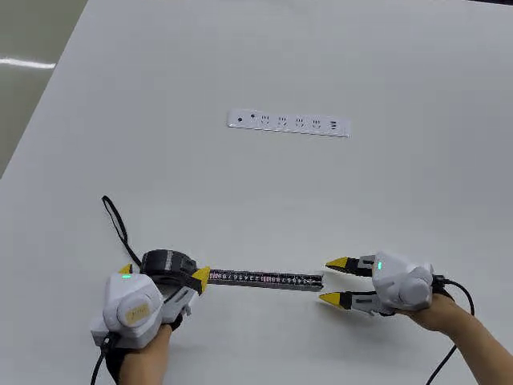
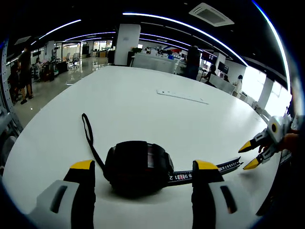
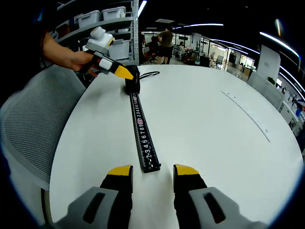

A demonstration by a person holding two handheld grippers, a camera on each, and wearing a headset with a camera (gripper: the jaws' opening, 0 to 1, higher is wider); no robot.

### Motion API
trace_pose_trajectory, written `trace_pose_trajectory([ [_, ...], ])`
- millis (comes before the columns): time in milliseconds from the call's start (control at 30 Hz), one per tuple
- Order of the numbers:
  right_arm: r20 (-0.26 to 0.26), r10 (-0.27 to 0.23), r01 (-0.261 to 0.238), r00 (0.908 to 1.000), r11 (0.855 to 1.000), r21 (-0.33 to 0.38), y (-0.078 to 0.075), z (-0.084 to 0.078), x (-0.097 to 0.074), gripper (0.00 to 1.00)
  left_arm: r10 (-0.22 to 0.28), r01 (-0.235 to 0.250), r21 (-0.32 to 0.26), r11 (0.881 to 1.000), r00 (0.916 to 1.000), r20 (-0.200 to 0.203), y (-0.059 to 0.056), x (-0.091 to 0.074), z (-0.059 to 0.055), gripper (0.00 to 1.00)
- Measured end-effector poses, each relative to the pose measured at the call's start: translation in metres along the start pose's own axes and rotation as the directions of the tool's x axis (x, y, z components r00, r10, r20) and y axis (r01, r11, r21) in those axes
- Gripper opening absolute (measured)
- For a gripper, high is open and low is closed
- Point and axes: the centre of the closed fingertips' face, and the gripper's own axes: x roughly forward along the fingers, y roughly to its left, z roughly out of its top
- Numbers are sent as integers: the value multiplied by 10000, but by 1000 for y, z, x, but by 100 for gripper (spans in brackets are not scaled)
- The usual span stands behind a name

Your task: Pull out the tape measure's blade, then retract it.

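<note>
Risk, case: the left gripper [image 1: 163, 273] has its yellow-tipped jaws apart. They straddle the round black tape-measure case [image 2: 138, 164], and the left gripper view shows a gap on each side. With no clamp on it, the case could skid or spin on the white table [image 1: 240, 184] under spring pull.
Risk, blade: the dark numbered steel blade [image 1: 264, 279] lies flat, running from the case toward 3 o'clock. Its end is free, so it may snap back fast, whip or kink.
Risk, blade end: the right gripper [image 3: 153, 170] has its jaws spread, with the end just ahead of and between the tips, not touching. Closing here could miss it.
Pose, left: low over the table, pointing toward 1 o'clock.
Pose, right: low and level, pointing toward 9 o'clock along the blade.
Far field: a thin black wrist strap [image 1: 116, 220] trails from the case toward 11 o'clock. A white power strip [image 1: 288, 123] lies at 12 o'clock, well apart.
</note>
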Motion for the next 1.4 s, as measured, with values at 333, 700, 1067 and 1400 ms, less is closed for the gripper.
trace_pose_trajectory([
  [333, -154, 807, -815, 9966, 9951, -559, 3, -3, 10, 25, 126, -127, -67, 9999, 9999, -62, 4, 4, -5, 79],
  [700, -287, 1271, -1290, 9915, 9885, -794, 5, -6, 18, 16, 165, -164, -176, 9997, 9999, 6, 4, 5, -5, 78],
  [1067, -154, 1301, -1309, 9914, 9892, -660, 6, -6, 18, 15, 228, -228, -192, 9996, 9997, -3, 4, 6, -8, 77],
  [1400, -38, 1193, -1193, 9929, 9911, -585, 5, -5, 18, 17, 360, -361, -253, 9990, 9993, -26, 6, 8, -10, 76],
])
